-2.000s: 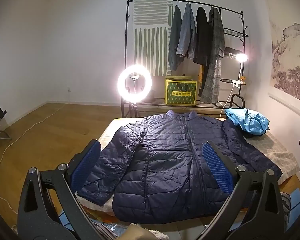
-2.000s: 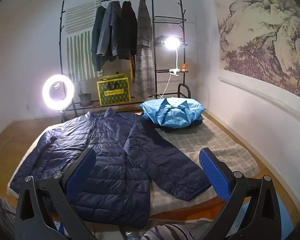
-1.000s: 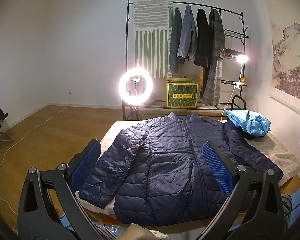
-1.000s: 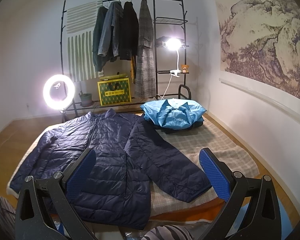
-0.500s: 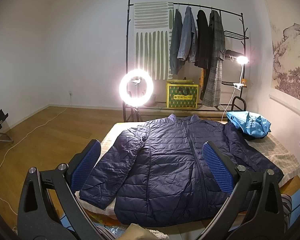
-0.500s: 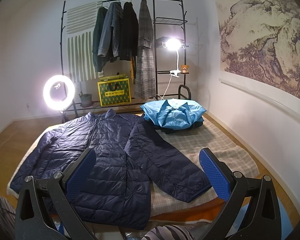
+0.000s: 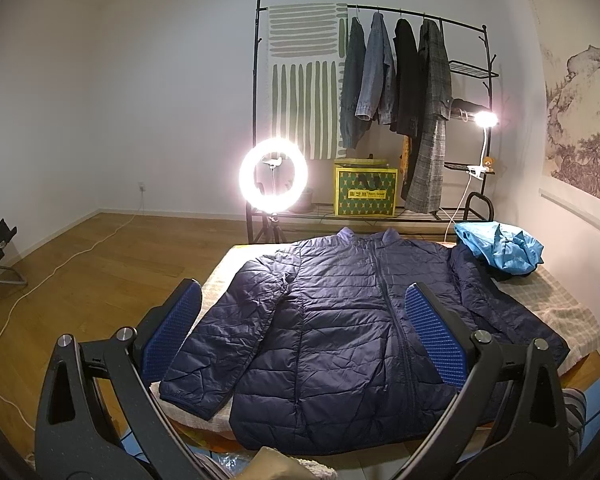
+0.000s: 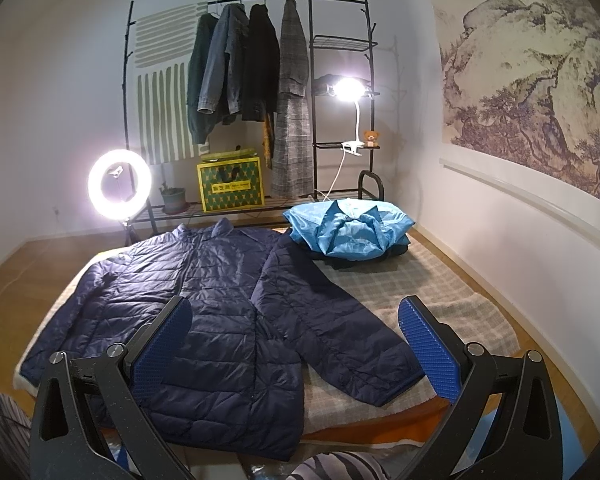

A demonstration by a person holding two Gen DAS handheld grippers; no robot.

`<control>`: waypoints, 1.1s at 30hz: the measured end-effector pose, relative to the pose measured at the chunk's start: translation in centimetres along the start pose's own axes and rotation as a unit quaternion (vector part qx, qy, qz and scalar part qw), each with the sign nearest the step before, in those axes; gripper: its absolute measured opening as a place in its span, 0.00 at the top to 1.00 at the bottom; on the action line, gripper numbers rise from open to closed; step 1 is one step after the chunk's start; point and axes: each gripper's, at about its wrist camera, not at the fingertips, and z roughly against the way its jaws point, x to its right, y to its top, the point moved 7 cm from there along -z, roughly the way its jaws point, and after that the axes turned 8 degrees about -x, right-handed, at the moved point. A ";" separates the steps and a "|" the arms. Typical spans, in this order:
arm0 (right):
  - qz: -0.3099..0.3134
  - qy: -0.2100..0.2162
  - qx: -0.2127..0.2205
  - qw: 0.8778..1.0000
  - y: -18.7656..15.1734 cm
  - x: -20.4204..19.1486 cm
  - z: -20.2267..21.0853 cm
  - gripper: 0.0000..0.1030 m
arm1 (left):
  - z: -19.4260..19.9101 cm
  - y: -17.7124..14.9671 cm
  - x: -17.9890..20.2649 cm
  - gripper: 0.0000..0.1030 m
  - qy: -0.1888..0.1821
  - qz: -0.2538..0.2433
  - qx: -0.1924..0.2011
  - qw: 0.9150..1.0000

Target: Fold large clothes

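A navy quilted puffer jacket (image 7: pixel 332 320) lies flat and zipped on a low checked mat (image 7: pixel 556 304), sleeves spread to both sides. It also shows in the right wrist view (image 8: pixel 220 312), on the mat (image 8: pixel 428 292). My left gripper (image 7: pixel 304 332) is open and empty, held above the jacket's near hem. My right gripper (image 8: pixel 292 344) is open and empty above the jacket's right sleeve.
A folded light blue garment (image 8: pixel 348 228) sits on dark clothes at the mat's far right corner. A lit ring light (image 7: pixel 273 176) stands behind the mat. A black clothes rack (image 7: pixel 396 80) with hanging coats, a yellow-green box (image 7: pixel 365 192) and a clip lamp (image 8: pixel 350 88) lines the back wall.
Both views have tilted up slightly, so the jacket sits a little lower in frame. The jacket has not moved and both grippers stay open.
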 end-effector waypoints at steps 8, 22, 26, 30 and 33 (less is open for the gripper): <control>0.008 0.006 0.000 1.000 0.4 -1.2 -0.7 0.00 | -0.6 1.7 -1.9 0.00 0.009 0.005 -0.006 1.000; 0.033 0.027 -0.002 0.999 1.4 -5.1 -4.4 0.00 | -8.2 -0.6 -8.5 0.00 0.041 0.049 -0.048 0.997; 0.035 0.039 0.006 0.999 2.3 -6.9 -5.9 0.00 | -12.0 -2.1 -13.1 0.01 0.062 0.092 -0.089 0.990; 0.046 0.062 0.019 0.997 3.2 -9.2 -7.5 0.00 | -16.5 -4.6 -18.0 0.07 0.096 0.132 -0.138 0.977; 0.062 0.072 0.030 0.995 3.7 -11.2 -8.8 0.00 | -19.4 -7.1 -21.2 0.15 0.095 0.182 -0.182 0.962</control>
